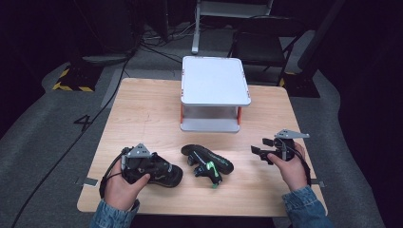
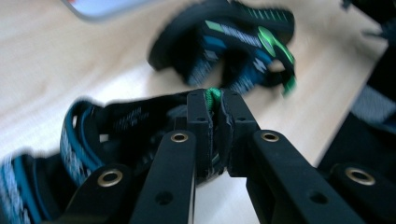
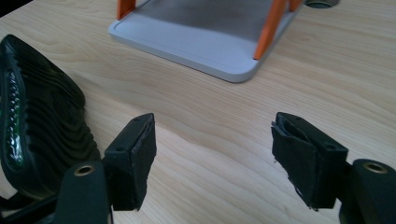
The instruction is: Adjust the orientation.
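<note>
Two black sandals with teal and green trim lie on the near half of the wooden table; a white two-tier shelf with orange posts stands at the far centre, both tiers bare.

Left gripper: jaws pinched on a green-edged strap of the near-left sandal, pads pressing the strap between them. Grasp made; whether the sandal has left the table I cannot tell.

Right gripper: jaws wide apart, nothing between them, hovering over bare wood at the right, the second sandal lying on its side near it, sole showing.

Judgement: early stage. One sandal gripped, the other untouched, neither on the shelf; both placements probably remain.
</note>
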The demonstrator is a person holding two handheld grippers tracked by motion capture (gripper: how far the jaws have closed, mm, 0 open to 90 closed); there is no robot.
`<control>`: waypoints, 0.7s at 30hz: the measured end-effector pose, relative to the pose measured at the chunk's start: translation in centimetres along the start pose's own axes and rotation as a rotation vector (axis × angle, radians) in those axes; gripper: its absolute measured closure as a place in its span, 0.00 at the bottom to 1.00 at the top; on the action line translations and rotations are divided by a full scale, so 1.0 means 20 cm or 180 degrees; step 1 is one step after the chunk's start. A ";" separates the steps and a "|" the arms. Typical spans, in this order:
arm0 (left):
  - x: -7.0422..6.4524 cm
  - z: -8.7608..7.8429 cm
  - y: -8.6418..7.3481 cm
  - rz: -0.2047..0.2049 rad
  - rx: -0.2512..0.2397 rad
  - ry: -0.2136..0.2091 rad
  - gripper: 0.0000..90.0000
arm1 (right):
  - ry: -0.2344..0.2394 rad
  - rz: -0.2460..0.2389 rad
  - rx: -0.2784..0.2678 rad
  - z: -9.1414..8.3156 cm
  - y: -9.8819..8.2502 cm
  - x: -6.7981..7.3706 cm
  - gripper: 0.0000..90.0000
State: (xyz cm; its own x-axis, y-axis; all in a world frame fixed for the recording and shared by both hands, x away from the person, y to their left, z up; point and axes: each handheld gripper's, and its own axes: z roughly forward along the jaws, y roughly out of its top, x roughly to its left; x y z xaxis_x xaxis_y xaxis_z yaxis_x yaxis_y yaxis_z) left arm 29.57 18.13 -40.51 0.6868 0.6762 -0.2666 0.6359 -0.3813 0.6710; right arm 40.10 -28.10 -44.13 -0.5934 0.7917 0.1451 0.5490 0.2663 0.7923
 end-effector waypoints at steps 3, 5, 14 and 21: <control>-0.03 0.00 -0.04 -0.0041 0.0256 -0.0070 0.94 | 0.0063 -0.0066 0.0032 0.05 0.03 0.03 0.34; -0.03 0.02 -0.08 -0.0125 0.0414 -0.0208 0.94 | 0.0116 -0.0097 0.0054 0.09 0.04 0.04 0.34; -0.01 -0.05 -0.06 -0.0073 -0.0285 0.0141 0.54 | 0.0117 -0.0135 0.0032 0.09 0.06 0.06 0.34; 0.10 0.07 -0.08 -0.0149 0.0130 0.0505 0.49 | 0.0064 -0.0077 0.0053 0.06 0.03 0.04 0.34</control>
State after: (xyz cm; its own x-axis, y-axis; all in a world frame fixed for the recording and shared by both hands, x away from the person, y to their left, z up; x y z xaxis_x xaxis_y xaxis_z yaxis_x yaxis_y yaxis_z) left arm 30.52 19.20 -43.10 0.5939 0.7836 -0.1823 0.6819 -0.3701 0.6309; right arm 40.67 -26.63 -44.24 -0.6182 0.7738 0.1380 0.5440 0.2945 0.7857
